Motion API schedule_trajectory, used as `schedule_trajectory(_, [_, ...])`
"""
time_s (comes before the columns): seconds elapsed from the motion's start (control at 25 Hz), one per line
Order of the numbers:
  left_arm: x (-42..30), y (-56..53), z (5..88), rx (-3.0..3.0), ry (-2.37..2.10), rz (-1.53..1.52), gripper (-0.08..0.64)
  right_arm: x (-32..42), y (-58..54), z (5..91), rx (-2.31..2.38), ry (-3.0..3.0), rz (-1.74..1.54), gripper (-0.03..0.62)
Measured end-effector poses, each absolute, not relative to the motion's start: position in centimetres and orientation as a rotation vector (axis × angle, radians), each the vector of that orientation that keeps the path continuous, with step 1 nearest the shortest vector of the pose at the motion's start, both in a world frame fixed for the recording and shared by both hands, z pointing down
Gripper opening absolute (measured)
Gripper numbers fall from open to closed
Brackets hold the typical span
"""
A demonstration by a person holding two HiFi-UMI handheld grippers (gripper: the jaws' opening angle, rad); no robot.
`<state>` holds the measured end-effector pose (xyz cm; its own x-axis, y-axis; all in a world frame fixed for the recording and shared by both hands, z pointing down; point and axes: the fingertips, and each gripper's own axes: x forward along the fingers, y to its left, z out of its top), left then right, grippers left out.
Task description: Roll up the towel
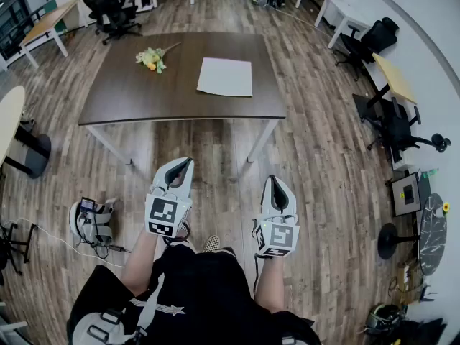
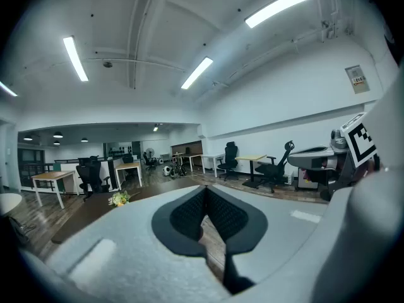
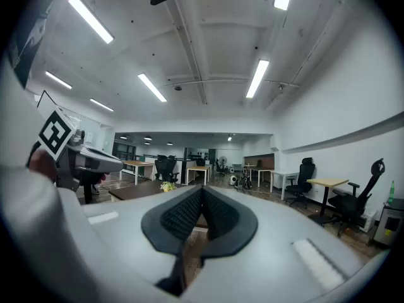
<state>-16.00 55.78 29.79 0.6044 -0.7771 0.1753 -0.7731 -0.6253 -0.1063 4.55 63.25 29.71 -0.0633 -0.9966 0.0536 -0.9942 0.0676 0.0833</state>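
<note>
- table [image 1: 122, 99]: step in hand looks like the approach. Come square to the near edge.
- towel [image 1: 225, 76]: flat on the right half, untouched, well ahead of both jaws. Open them first, then take one edge evenly.
- left gripper [image 1: 183, 165], right gripper [image 1: 276, 184]: both closed tight, empty, short of the table.

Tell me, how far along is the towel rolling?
Nothing is done yet: the towel lies flat and unrolled on the table, near some flowers. Nothing is in hand: the left claw and right claw are shut, empty, over the floor short of the table. The whole roll is left.
</note>
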Motion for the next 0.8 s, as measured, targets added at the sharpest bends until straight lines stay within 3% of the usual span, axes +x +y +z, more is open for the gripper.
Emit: schedule_trajectory(0.8, [-12.7,48.5,30.8,-2.833,1.313,-0.336,0.008,7.5,57.1,30.4,2.089,-2.186,-0.03,0.006])
